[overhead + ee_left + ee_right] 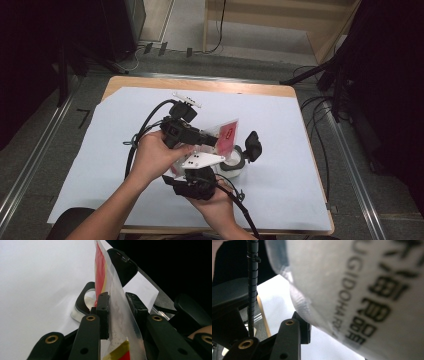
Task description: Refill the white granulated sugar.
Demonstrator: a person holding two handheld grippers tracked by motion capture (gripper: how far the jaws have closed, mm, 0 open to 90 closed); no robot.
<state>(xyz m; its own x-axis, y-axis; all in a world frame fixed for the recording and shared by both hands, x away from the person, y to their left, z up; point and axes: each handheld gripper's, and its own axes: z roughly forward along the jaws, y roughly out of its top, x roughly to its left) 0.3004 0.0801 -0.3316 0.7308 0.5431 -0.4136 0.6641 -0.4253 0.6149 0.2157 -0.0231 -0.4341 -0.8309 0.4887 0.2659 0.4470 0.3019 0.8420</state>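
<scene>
Holding a clear plastic pouch [226, 136] with a red printed panel above the counter [280, 165], the left gripper [212, 141] has its fingers [103, 312] closed on the pouch's transparent edge; in the left gripper view the film stands upright between the two black pads, the left pad pressing on it and the right pad close against its other face. The right gripper [202, 172] sits just beside and nearer the person than the pouch, under a grey three-cornered plate [201, 160]. In the right gripper view a white part of the pouch [352, 290] with dark printed lettering lies directly over the one finger [298, 331] that shows, seemingly touching it; the second finger is hidden, so whether this gripper is closed on the pouch cannot be told. Directly below and beyond the pouch stands a small round container [235, 162] with a black collar [83, 296] and a black flip lid [253, 145] standing open, just beside the pouch's lower edge. The container rests on the white sheet [125, 150] covering the counter. A small white strip [187, 98] lies on the sheet farther from the person than the pouch, well apart from the container. Black cables [142, 132] trail from the left gripper, to the left of the pouch
</scene>
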